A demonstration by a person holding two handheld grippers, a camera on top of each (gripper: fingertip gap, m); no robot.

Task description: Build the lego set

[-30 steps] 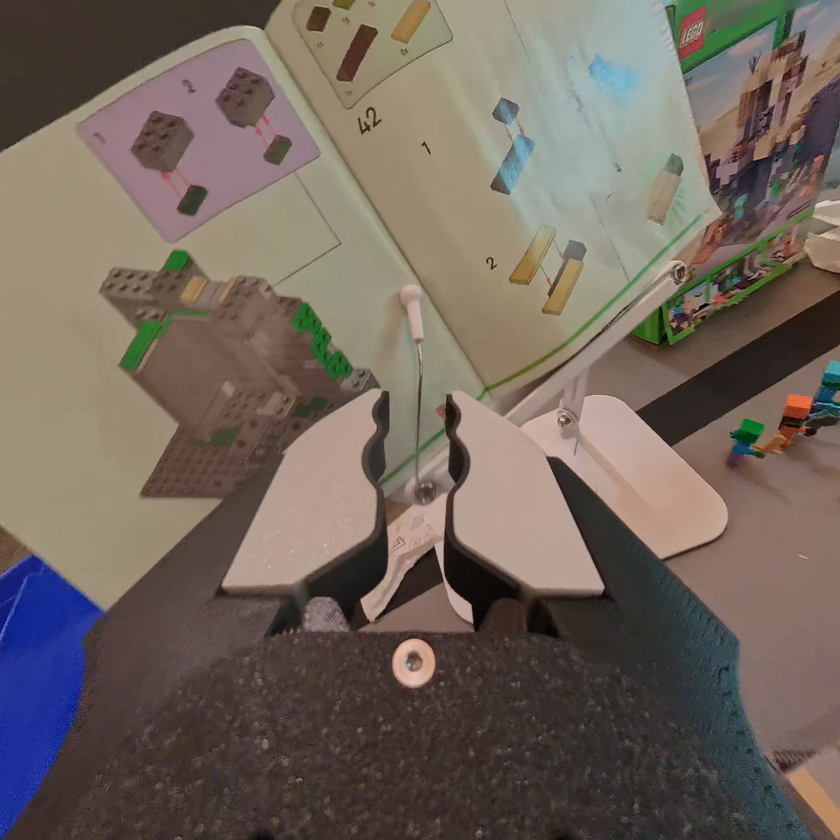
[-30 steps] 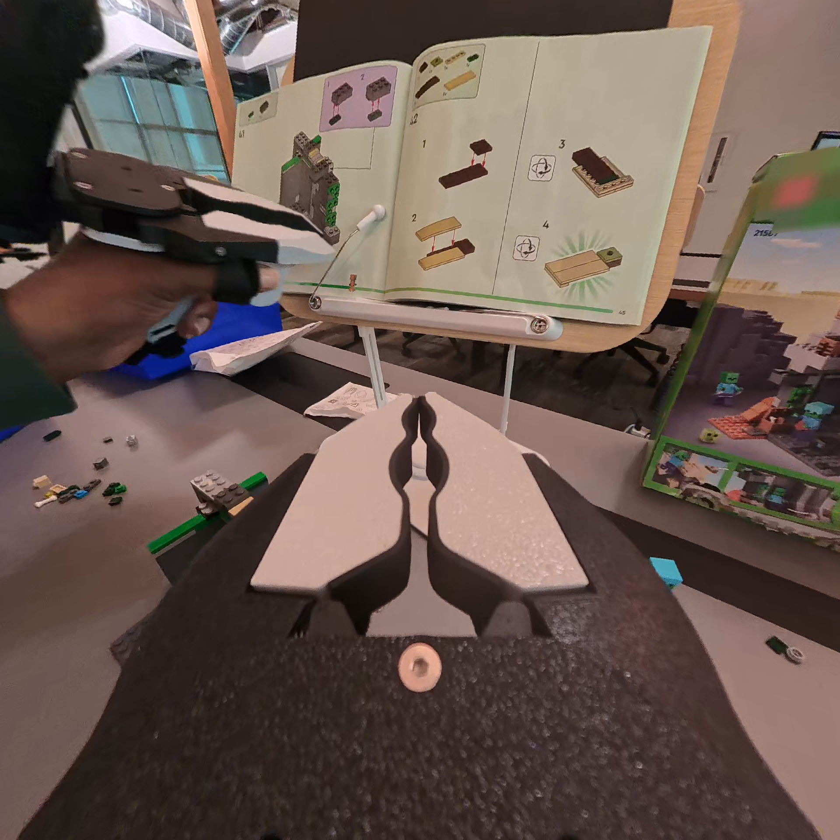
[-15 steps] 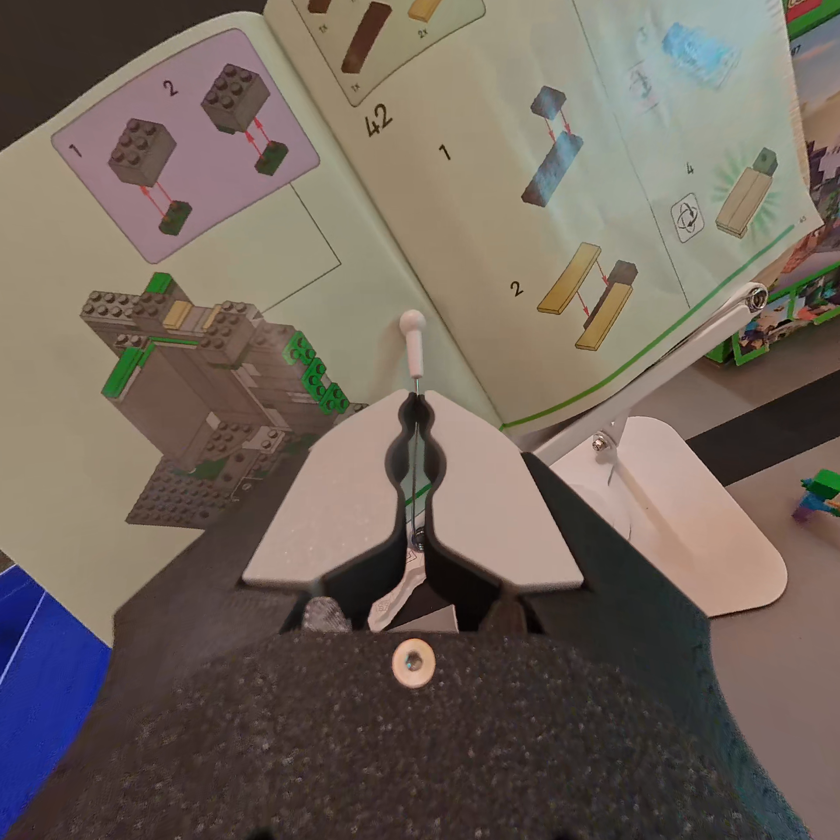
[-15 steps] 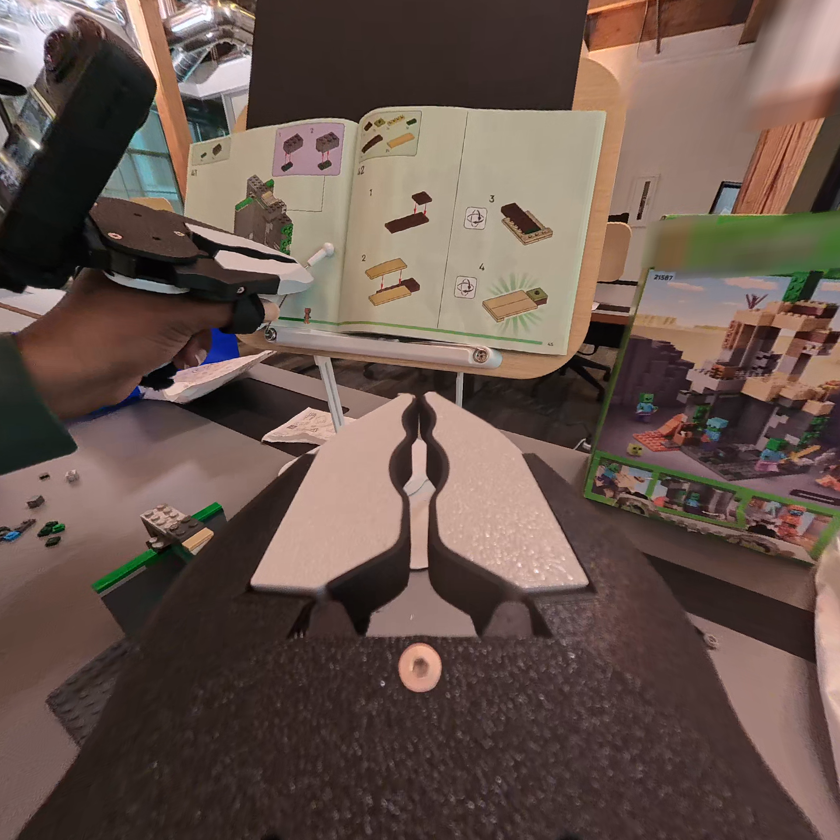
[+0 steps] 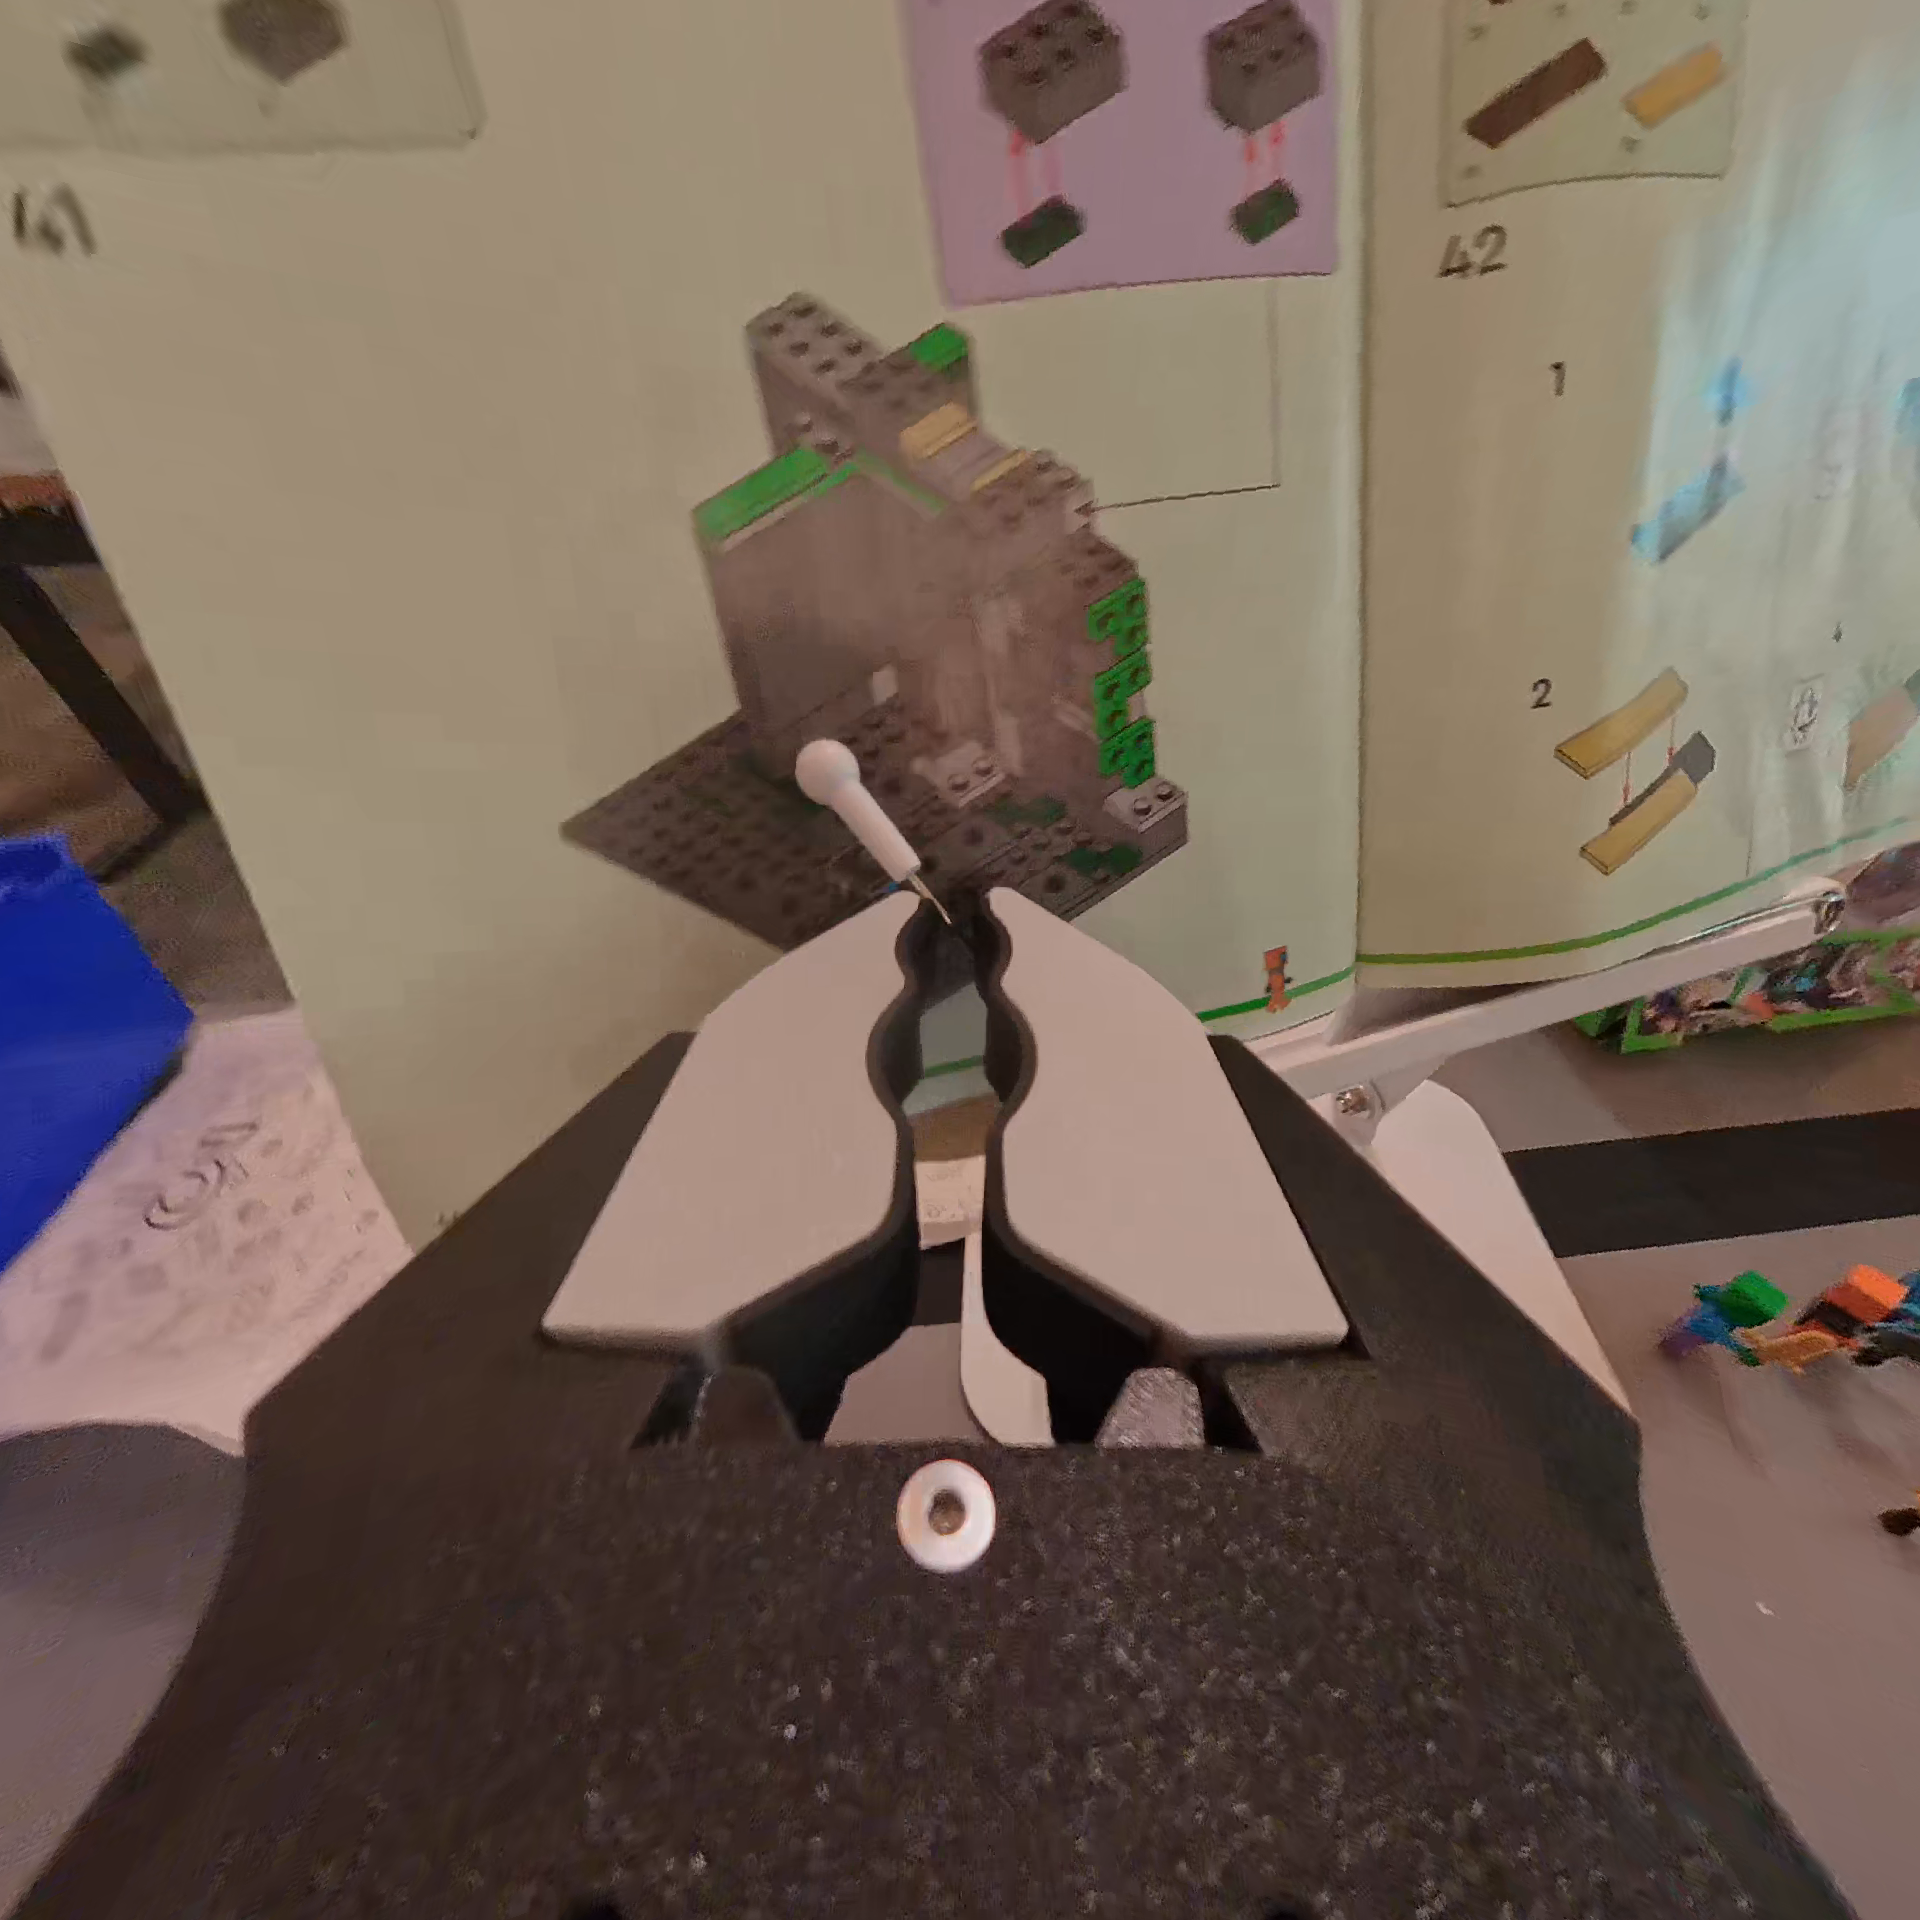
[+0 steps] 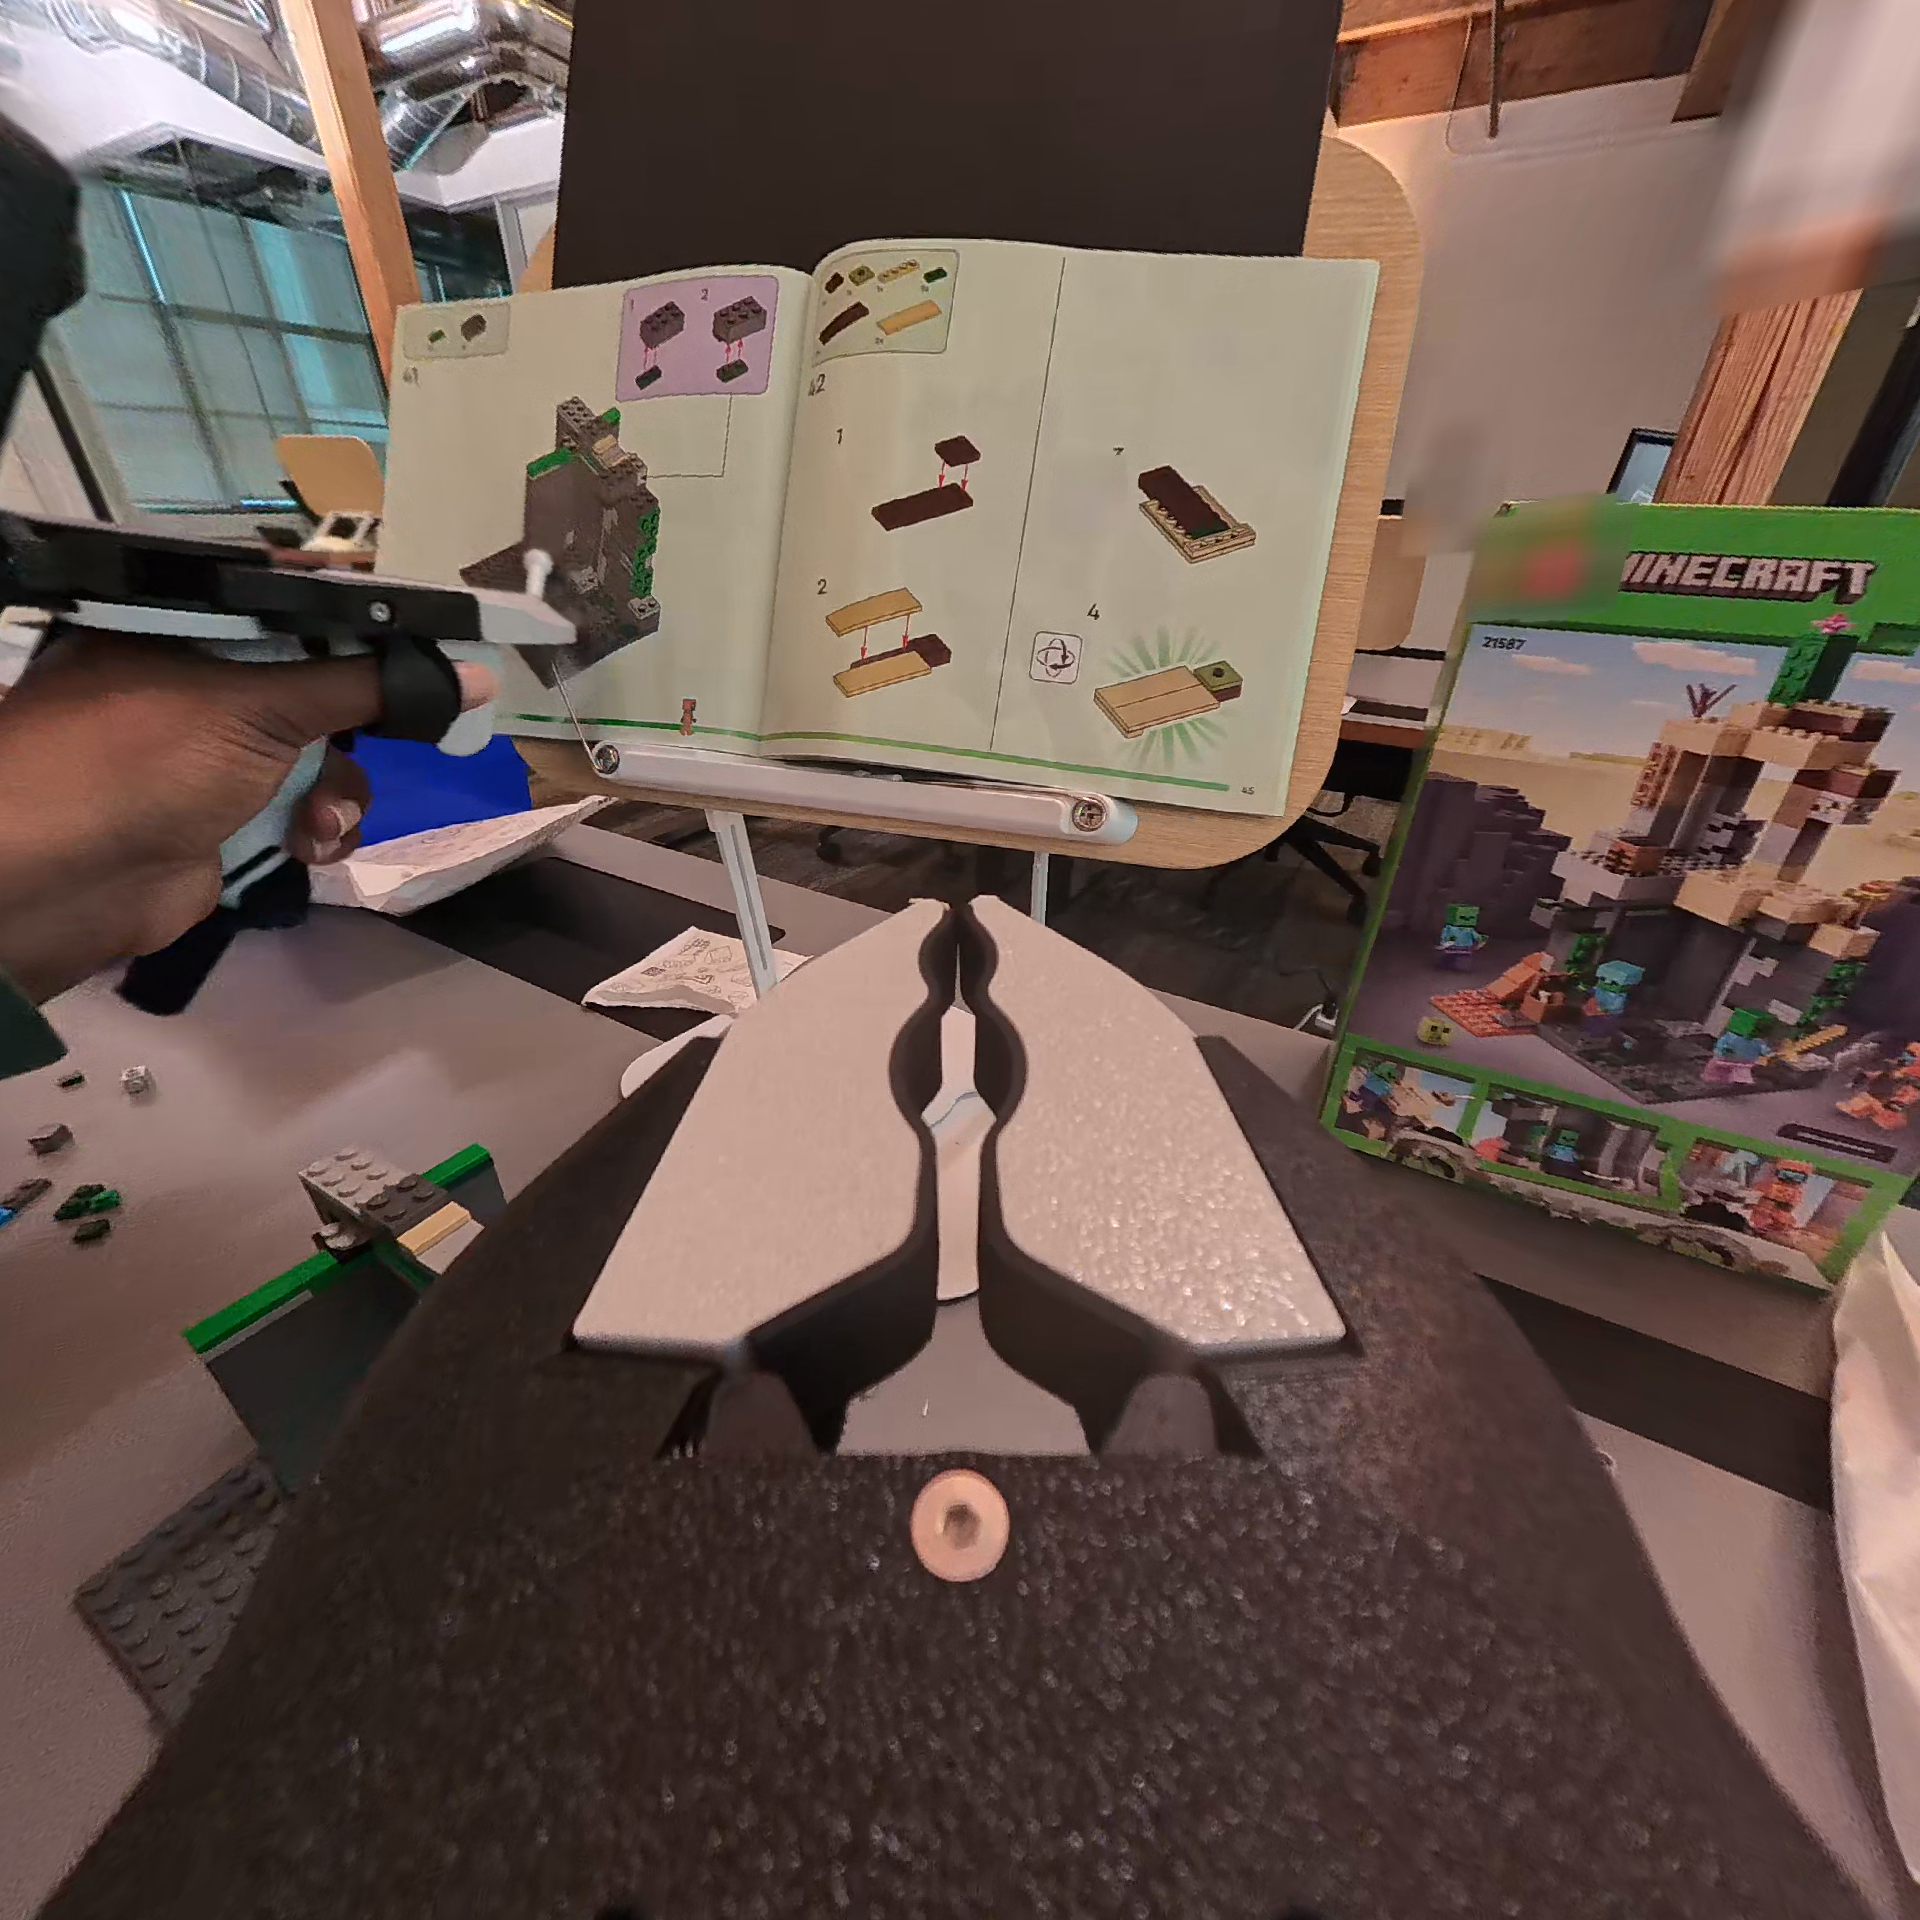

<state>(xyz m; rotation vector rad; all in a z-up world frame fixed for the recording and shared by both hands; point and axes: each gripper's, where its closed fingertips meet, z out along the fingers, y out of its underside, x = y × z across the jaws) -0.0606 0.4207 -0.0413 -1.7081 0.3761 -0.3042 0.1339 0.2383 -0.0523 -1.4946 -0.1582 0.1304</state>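
The open instruction booklet [image 5: 416, 520] rests on a wooden book stand [image 6: 1371, 520]. My left gripper [image 5: 951, 909] is shut on the stand's thin wire page clip [image 5: 826, 774], whose white tip leans up and left over the left page. The right wrist view shows the left gripper [image 6: 520, 623] gripping the page clip [image 6: 537, 566] in front of the booklet [image 6: 1143, 416]. My right gripper [image 6: 961, 909] is shut and empty, low in front of the stand. The partial grey and green build [image 6: 384, 1195] sits on a dark baseplate [image 6: 166, 1600] at the lower left.
The set's box [image 6: 1662, 883] stands to the right. Small loose pieces [image 6: 83, 1200] lie at the left. Minifigures [image 5: 1818, 1320] stand on the table [image 5: 1766, 1662] at the right. A blue bin [image 5: 62, 1018] and a paper bag [image 6: 468, 862] lie left of the stand. There is about 25 cm between the tips of the two grippers. The dark baseplate [image 6: 166, 1600] sits 25 cm or so from the ends of my right fingers.
My left gripper closed on the wire page clip and swung it leftward across the left page. My right gripper stayed shut and lifted its view slightly.
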